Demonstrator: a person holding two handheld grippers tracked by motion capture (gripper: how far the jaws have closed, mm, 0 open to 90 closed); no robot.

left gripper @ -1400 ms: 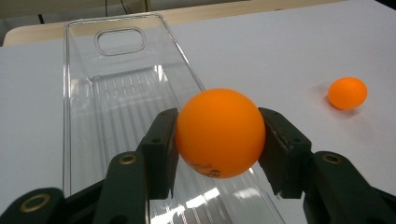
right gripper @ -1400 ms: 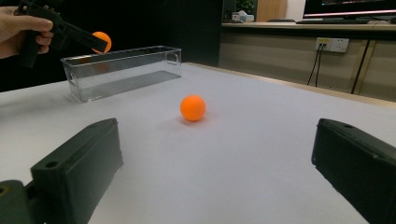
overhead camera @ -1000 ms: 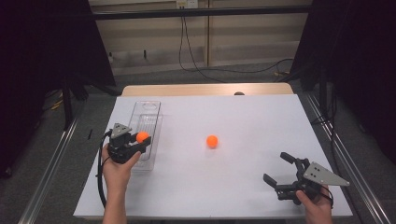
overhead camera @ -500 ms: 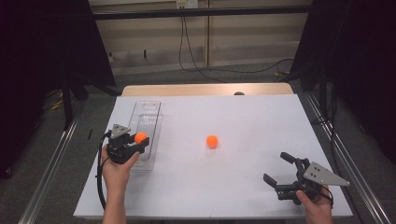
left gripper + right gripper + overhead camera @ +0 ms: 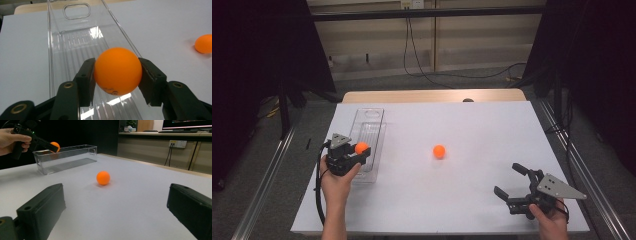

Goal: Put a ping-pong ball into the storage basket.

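My left gripper (image 5: pixel 360 151) is shut on an orange ball (image 5: pixel 361 148), held just above the near end of a long clear plastic tray (image 5: pixel 373 122). In the left gripper view the ball (image 5: pixel 118 71) sits between both black pads (image 5: pixel 86 80), with the tray (image 5: pixel 75 32) stretching away below it. A second orange ball (image 5: pixel 439 151) lies on the white table near the middle. My right gripper (image 5: pixel 509 181) rests at the front right, jaws wide open and pointing toward that ball (image 5: pixel 103 177), well short of it. Far left in the right gripper view, the left gripper (image 5: pixel 43 143) holds its ball (image 5: pixel 55 146) over the tray (image 5: pixel 65 157).
The white table top (image 5: pixel 472 125) ends in a wooden strip (image 5: pixel 432 95) at the far edge. Metal rails (image 5: pixel 267 170) run along both sides of the table. Cables hang on the wall behind.
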